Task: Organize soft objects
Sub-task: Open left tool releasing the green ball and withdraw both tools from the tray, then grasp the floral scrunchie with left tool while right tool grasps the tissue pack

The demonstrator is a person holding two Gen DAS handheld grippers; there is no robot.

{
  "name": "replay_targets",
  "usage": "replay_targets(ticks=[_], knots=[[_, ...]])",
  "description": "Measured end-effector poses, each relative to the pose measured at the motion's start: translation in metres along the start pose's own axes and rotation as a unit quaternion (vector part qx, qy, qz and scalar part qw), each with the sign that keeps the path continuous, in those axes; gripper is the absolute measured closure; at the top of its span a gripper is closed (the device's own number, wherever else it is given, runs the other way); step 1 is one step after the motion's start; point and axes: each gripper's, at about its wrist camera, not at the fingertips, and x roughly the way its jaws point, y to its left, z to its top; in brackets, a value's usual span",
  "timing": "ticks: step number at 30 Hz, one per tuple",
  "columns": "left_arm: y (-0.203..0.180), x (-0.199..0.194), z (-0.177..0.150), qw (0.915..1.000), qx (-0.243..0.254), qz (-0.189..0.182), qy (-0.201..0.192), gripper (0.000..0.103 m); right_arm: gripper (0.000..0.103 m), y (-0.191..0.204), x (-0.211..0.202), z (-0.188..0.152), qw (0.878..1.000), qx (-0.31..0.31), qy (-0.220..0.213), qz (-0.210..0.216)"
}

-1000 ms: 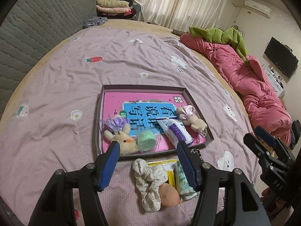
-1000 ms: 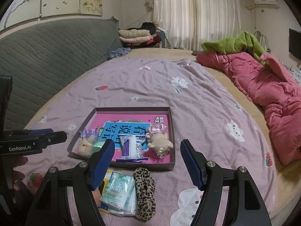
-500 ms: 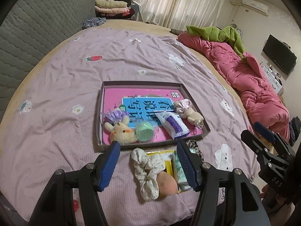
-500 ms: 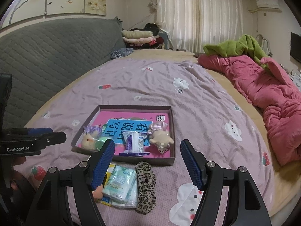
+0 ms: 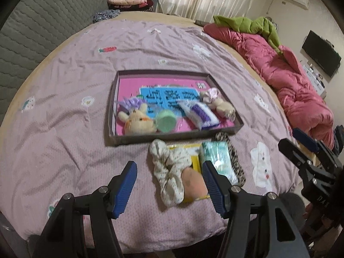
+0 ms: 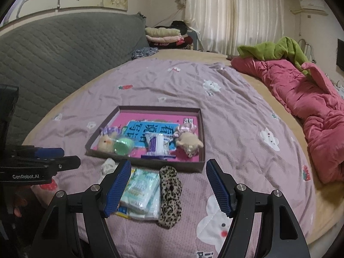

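Note:
A shallow dark tray [image 5: 172,73] [image 6: 201,129] lies on the bed and holds a pink book, a yellow plush toy [image 5: 137,121], a green cup [image 5: 165,123], a tissue packet [image 5: 201,116] and a beige plush with a pink bow [image 6: 189,142]. In front of the tray lie a white floral scrunchie [image 5: 169,167], a peach soft ball [image 5: 194,186], a tissue pack [image 6: 139,188] and a leopard scrunchie [image 6: 169,193]. My left gripper [image 5: 169,190] is open and empty above the white scrunchie. My right gripper [image 6: 168,188] is open and empty above the leopard scrunchie.
The bed has a purple sheet [image 5: 64,99]. A pink quilt [image 6: 305,99] with a green garment [image 6: 277,49] lies along the right side. A grey padded headboard [image 6: 53,49] is at the left, folded clothes [image 6: 163,35] at the back.
Both grippers have pulled back toward the bed's front edge and risen a little; the tray and the loose items look farther away. Nothing was picked up.

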Motion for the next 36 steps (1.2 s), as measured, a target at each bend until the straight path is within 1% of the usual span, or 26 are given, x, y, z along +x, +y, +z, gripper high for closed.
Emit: replay_targets(ticks=[7, 12, 17, 21, 28, 31, 36], knots=[[-0.001, 0.014, -0.021, 0.9996, 0.011, -0.001, 0.026, 0.041, 0.029, 0.001, 0.008, -0.015, 1.0, -0.003, 0.017, 0.004], [0.005, 0.024, -0.031, 0.999, -0.002, -0.005, 0.043, 0.041, 0.029, 0.004, 0.016, -0.02, 1.0, -0.006, 0.029, 0.007], [0.007, 0.029, -0.034, 0.9987, -0.007, -0.009, 0.049, 0.041, 0.029, 0.008, 0.023, -0.028, 0.999, -0.012, 0.043, 0.012], [0.012, 0.035, -0.033, 0.9983, -0.021, -0.011, 0.054, 0.041, 0.029, 0.013, 0.033, -0.035, 0.998, -0.013, 0.058, 0.019], [0.022, 0.051, -0.021, 0.997, -0.045, -0.014, 0.061, 0.041, 0.029, 0.03, 0.05, -0.043, 0.996, -0.035, 0.077, 0.031], [0.024, 0.062, -0.015, 0.9959, -0.056, -0.021, 0.067, 0.041, 0.029, 0.032, 0.056, -0.044, 0.996, -0.035, 0.081, 0.034], [0.033, 0.088, -0.008, 0.9919, -0.087, -0.032, 0.088, 0.041, 0.029, 0.033, 0.065, -0.045, 0.995, -0.031, 0.089, 0.039]])
